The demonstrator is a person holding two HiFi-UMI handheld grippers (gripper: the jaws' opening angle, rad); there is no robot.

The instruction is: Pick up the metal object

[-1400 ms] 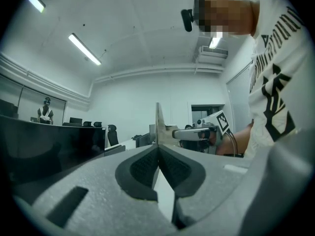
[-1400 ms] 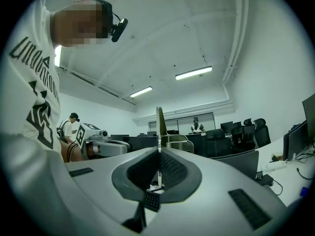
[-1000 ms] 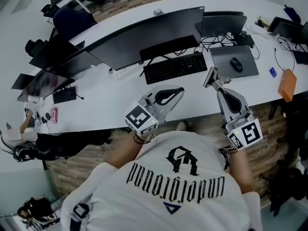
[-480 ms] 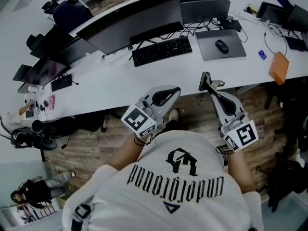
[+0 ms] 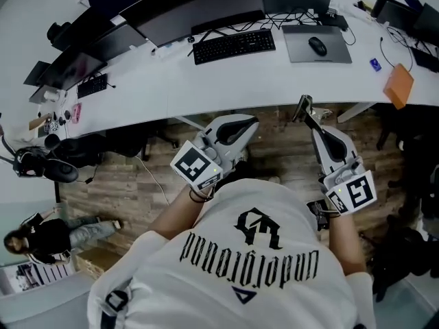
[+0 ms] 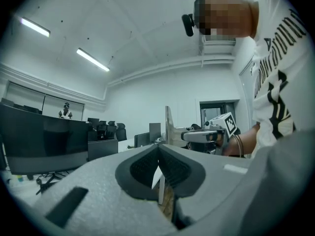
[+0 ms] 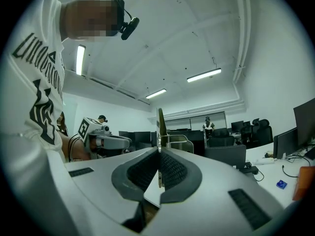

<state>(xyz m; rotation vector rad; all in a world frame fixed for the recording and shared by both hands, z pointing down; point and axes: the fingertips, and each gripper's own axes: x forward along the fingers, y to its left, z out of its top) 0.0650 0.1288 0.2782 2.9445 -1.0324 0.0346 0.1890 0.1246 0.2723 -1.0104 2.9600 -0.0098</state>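
In the head view, we look down on a person in a white printed T-shirt who holds 2 grippers out over a wooden floor. The floor lies in front of a curved white desk. The left gripper points toward the desk's edge with nothing at its tip. The right gripper carries the metal object, a thin plate sticking up past its tip, in the air close to the desk's front edge. On the desk, well apart from both grippers, we see a black keyboard, a mouse on a grey pad, and dark monitors.

In the left gripper view, the 2 jaws are pressed together, ribbed pad against ribbed pad, and nothing sits between them. Beyond them we see the right gripper from the side, with the metal object standing upright at its front end. We also see its marker cube by the person's forearm.

In the right gripper view, the jaws are clamped on the lower edge of the metal object. The plate rises edge-on above the pads, and a small bent metal bracket juts from its right side. 2 strip lights glow on the ceiling above.
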